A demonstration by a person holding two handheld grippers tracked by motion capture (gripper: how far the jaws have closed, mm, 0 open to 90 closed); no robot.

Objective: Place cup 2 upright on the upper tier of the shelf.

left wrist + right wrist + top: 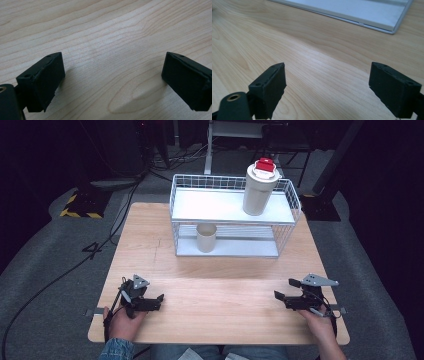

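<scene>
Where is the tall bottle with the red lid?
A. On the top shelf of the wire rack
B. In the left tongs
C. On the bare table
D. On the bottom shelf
A: the bottle stands upright on the top shelf of the rack; the small cup sits on the bottom shelf.

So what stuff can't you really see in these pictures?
- Inside the tall bottle on the rack's top shelf, high view: its red lid covers it.
- Inside the small cup on the lower shelf, high view: the top shelf hides its mouth.
- Most of the rack, right gripper view: just the base corner, cut by the top edge.
- The person, high view: cut off by the bottom edge.
</scene>
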